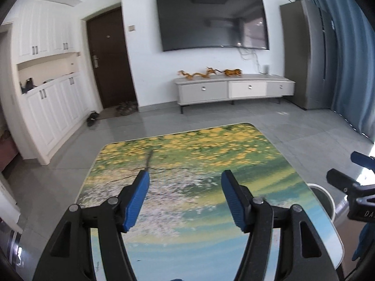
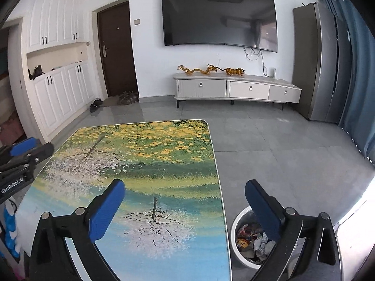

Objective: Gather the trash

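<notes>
Both the left gripper (image 1: 185,195) and right gripper (image 2: 185,205) hover with jaws wide apart, holding nothing. Trash (image 2: 252,240) sits in the bin (image 2: 234,250), lower right beside the surface (image 2: 164,164); collection looks finished, pending a check for strays.

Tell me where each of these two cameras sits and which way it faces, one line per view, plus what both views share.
Left wrist: sits behind the open left gripper, above the table, facing the TV wall; the right gripper's tip enters at the right edge.
Right wrist: sits behind the open right gripper, over the table's right edge, same heading; the trash bin with wrappers lies below, the left gripper at the left edge.
Shared: painted table, TV, cabinet, door, bin rim.
</notes>
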A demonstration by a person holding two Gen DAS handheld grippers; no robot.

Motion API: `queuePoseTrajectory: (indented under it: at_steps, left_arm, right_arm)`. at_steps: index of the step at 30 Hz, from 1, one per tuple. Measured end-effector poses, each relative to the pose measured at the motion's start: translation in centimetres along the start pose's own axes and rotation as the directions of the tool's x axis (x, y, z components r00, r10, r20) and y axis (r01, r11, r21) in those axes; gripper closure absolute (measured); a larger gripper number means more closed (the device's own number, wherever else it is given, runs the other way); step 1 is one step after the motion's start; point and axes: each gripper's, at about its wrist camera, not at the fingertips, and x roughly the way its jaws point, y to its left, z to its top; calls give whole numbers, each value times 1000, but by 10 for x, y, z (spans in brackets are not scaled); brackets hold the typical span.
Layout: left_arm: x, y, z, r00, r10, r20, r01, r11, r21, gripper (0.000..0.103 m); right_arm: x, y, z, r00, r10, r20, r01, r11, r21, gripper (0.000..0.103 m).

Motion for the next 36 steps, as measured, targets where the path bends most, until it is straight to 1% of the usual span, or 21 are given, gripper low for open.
queuePoseTrajectory:
  at_steps: [4, 9, 15, 21, 28, 36]
  left_arm:
    - [-4, 6, -6, 1000, 6, 2, -6, 1000, -3, 40]
    - [-4, 5, -11, 1000, 3, -6, -3, 1000, -4, 37]
    - [-5, -11, -16, 1000, -22, -3, 22, 999, 29, 34]
    - [-5, -23, -18, 999, -45, -5, 45, 998, 46, 33]
    - [-11, -20, -19, 999, -29, 18, 28, 999, 39, 33]
    - [-12, -16, -18, 999, -24, 28, 23, 999, 35, 33]
  right_arm:
    - [7, 4, -5, 1000, -13, -19, 13, 1000, 3, 0]
    - [2, 7, -13, 999, -24, -26, 24, 1000, -12, 0]
    - [1, -3, -17, 999, -45, -28, 45, 999, 11, 0]
    - [-3, -16, -20, 997, -70, -22, 71, 997, 35, 0]
    - [-6, -21, -19, 996, -91, -7, 92, 995, 41, 0]
    - [-5, -16, -21, 996, -88, -11, 88, 996, 31, 0]
